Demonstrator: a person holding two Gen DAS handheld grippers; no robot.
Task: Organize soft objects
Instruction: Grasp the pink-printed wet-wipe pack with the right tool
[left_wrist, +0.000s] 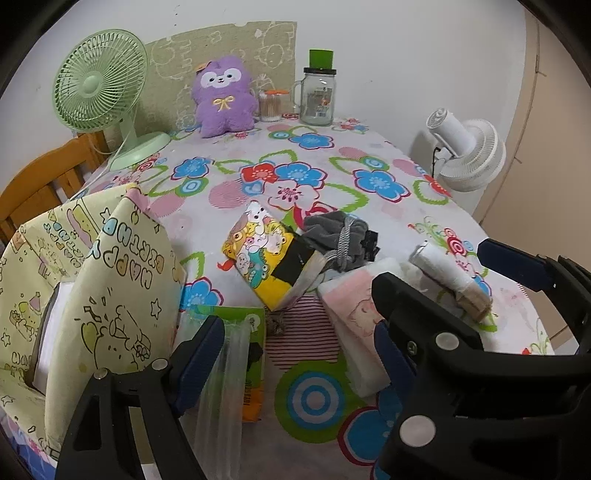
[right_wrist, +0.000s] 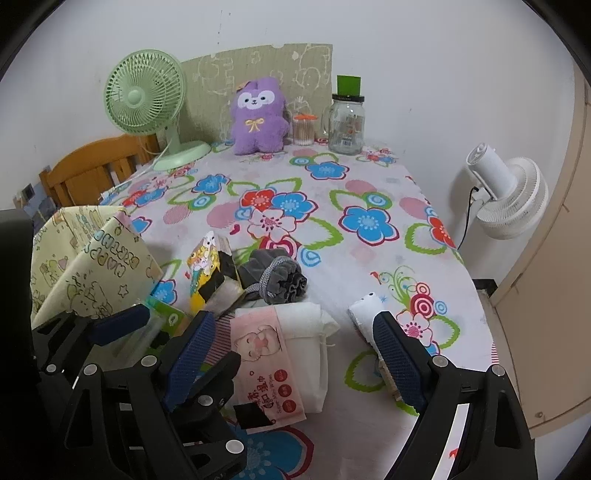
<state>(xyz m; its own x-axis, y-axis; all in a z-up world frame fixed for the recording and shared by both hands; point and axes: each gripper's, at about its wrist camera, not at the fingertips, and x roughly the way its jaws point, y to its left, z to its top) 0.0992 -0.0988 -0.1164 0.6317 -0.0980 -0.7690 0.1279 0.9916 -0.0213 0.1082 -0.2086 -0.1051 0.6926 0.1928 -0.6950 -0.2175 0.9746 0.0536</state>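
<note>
Near the table's front lie a yellow cartoon tissue pack (left_wrist: 266, 254) (right_wrist: 207, 267), a grey drawstring pouch (left_wrist: 341, 236) (right_wrist: 275, 278), a pink wet-wipes pack (left_wrist: 360, 317) (right_wrist: 277, 354), a white bag roll (left_wrist: 452, 282) (right_wrist: 369, 317) and a green packet with clear plastic (left_wrist: 236, 354) (right_wrist: 162, 317). A yellow-green gift bag (left_wrist: 92, 280) (right_wrist: 85, 258) stands open at the left. My left gripper (left_wrist: 295, 354) is open and empty above the green packet and wipes. My right gripper (right_wrist: 291, 354) is open and empty, straddling the wipes pack; its fingers also show in the left wrist view (left_wrist: 424, 295).
A purple plush (left_wrist: 223, 98) (right_wrist: 258, 118), a green desk fan (left_wrist: 101, 92) (right_wrist: 147, 103), a cotton-swab jar (left_wrist: 271, 105), and a glass mug jar (left_wrist: 318, 94) (right_wrist: 345, 122) stand at the back. A white fan (right_wrist: 509, 199) stands off the right edge, a wooden chair (left_wrist: 44, 181) at the left.
</note>
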